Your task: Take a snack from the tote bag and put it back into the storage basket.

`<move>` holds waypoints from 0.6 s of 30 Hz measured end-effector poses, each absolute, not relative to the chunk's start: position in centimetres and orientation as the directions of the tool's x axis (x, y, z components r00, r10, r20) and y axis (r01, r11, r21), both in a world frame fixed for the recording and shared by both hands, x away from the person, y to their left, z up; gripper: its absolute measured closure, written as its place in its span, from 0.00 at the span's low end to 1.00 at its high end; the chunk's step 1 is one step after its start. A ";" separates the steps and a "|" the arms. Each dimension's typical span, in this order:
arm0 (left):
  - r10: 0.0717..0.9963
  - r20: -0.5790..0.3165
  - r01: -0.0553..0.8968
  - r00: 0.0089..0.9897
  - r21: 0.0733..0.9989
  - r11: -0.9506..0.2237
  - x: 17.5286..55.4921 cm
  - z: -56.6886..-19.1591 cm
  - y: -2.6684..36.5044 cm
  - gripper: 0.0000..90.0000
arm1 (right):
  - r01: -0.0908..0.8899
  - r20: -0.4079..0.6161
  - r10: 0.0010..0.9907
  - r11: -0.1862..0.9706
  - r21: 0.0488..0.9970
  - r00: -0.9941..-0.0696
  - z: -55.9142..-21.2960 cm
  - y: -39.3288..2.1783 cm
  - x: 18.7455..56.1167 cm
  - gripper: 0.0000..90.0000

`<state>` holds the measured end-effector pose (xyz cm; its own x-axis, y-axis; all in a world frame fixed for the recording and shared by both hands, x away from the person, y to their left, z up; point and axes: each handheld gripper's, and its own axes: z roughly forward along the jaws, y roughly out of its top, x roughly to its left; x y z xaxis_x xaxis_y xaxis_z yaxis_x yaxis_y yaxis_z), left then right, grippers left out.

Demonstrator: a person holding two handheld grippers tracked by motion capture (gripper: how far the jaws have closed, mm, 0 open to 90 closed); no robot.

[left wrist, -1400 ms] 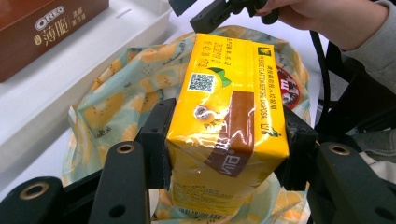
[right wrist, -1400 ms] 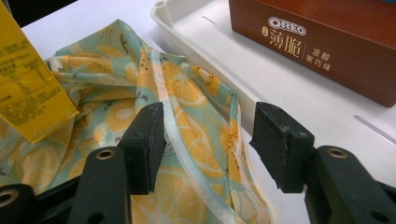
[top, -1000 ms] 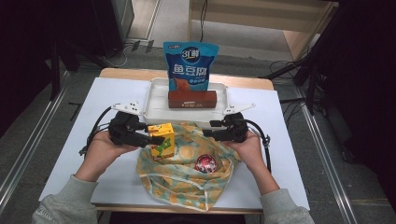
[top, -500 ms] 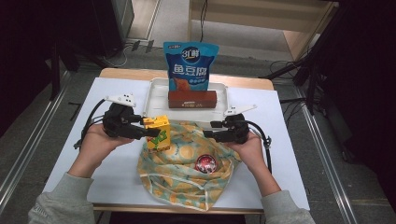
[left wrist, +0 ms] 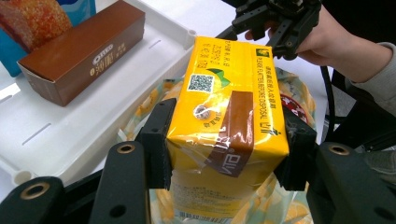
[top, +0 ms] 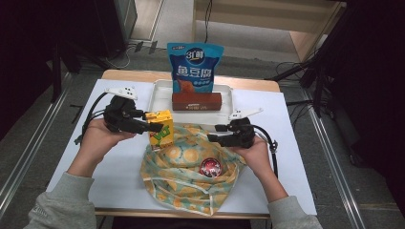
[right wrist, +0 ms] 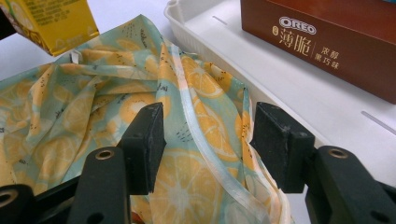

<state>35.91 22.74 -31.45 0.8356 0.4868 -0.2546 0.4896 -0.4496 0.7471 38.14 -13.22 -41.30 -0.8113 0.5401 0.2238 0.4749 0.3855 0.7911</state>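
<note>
At the left of the bench [top: 119,162], the left gripper [top: 147,125] has its jaws clamped on the two sides of a yellow juice carton [top: 159,130], gripped near one end so the rest of the carton juts out ahead of the jaws. The carton hangs over the near left edge of the patterned cloth bag [top: 186,174], just short of the white tray [top: 160,90], probably on its way from bag to tray. In the tray a brown biscuit box [top: 197,101] lies flat in front of an upright blue snack pouch [top: 193,67], leaving bare tray to the left for the carton. A round red item [top: 210,167] sits in the bag. At the right, the right gripper [top: 217,133] rests at the bag's rim; its jaws stand apart, the hem [right wrist: 210,144] between them, not pinched, seemingly placed to steady the mouth.
</note>
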 end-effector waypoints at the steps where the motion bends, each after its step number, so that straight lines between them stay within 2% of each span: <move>1: 0.488 -0.256 0.491 0.834 0.747 -0.447 36.0 -31.4 22.7 0.55 | 0.474 0.224 0.539 0.386 0.791 -0.812 -41.3 -13.2 38.1 0.49; 18: 0.502 -0.258 0.501 0.825 0.744 -0.442 38.2 -31.0 22.7 0.55 | 0.465 0.223 0.530 0.383 0.798 -0.818 -41.1 -13.3 37.7 0.49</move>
<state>38.23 22.73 -31.02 0.8253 0.5023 -0.2582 0.5015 -0.4416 0.7440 37.73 -13.30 -41.08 -0.8183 0.5299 0.2229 0.4654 0.3831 0.7979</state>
